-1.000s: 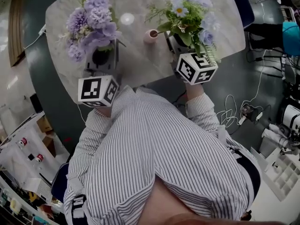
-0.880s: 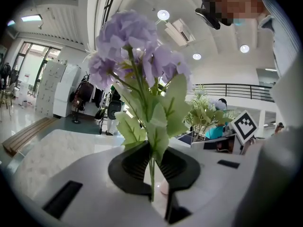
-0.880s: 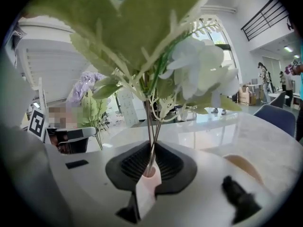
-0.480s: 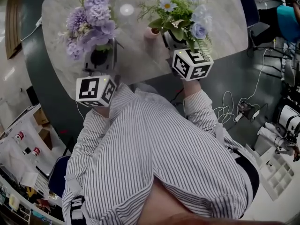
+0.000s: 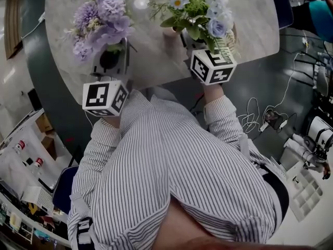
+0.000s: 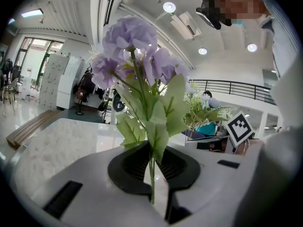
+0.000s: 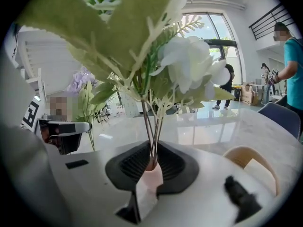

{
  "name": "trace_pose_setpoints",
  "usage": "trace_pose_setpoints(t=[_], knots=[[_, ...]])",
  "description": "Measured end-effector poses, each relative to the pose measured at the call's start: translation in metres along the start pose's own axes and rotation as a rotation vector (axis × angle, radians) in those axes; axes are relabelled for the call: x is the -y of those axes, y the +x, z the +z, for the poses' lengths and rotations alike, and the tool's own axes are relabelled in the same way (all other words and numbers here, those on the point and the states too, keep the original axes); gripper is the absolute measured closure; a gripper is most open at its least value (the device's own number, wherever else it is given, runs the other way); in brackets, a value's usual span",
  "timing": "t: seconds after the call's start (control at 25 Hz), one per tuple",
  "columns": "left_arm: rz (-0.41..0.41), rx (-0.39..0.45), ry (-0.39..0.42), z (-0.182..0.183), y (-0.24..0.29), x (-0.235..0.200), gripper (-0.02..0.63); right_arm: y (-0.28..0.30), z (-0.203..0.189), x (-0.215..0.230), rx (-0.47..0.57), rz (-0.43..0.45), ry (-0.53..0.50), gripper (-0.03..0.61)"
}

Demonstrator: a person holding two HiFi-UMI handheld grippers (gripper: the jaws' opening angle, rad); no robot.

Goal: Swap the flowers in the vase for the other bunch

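Note:
My left gripper (image 5: 109,61) is shut on the green stems of a purple flower bunch (image 5: 101,20), which it holds upright over the marble table (image 5: 151,66). In the left gripper view the stems (image 6: 152,174) are pinched between the black pads. My right gripper (image 5: 190,41) is shut on the stems of a white and blue bunch (image 5: 197,7). The small pink vase (image 5: 167,35) stands just left of it, partly under its leaves. In the right gripper view the vase (image 7: 150,176) shows through the jaw gap, right below the stem ends (image 7: 152,141).
A tan curved seat back (image 7: 251,167) stands by the table's right edge. Cables (image 5: 270,119) and equipment lie on the dark floor to the right. Other people stand far off in the hall.
Both grippers have sunk toward the table with their bunches. The white and blue bunch has shifted left and now overlaps the pink vase, which stood clear of it before.

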State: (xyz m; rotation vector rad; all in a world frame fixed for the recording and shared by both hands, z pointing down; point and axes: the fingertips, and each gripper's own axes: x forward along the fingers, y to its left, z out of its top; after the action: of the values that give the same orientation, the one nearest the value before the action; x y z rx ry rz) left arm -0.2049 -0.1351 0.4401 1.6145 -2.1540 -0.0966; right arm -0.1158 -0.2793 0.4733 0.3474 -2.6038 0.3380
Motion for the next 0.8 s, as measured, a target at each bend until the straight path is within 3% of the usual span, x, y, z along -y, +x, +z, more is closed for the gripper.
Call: trace_pose_setpoints(t=[0.16,0.32,0.8], knots=[[0.005,0.0,-0.007,-0.002,-0.001,-0.001,0.569,0.001,-0.004,0.001,-0.003,-0.007,0.004,0.537],[0.001,0.002,-0.011,-0.003,-0.001,0.001,0.569,0.0,-0.004,-0.002,0.0,-0.004,0.0,0.476],[-0.003,-0.004,-0.014,-0.008,0.002,0.006,0.569,0.001,-0.014,-0.005,-0.009,0.032,0.024,0.448]])
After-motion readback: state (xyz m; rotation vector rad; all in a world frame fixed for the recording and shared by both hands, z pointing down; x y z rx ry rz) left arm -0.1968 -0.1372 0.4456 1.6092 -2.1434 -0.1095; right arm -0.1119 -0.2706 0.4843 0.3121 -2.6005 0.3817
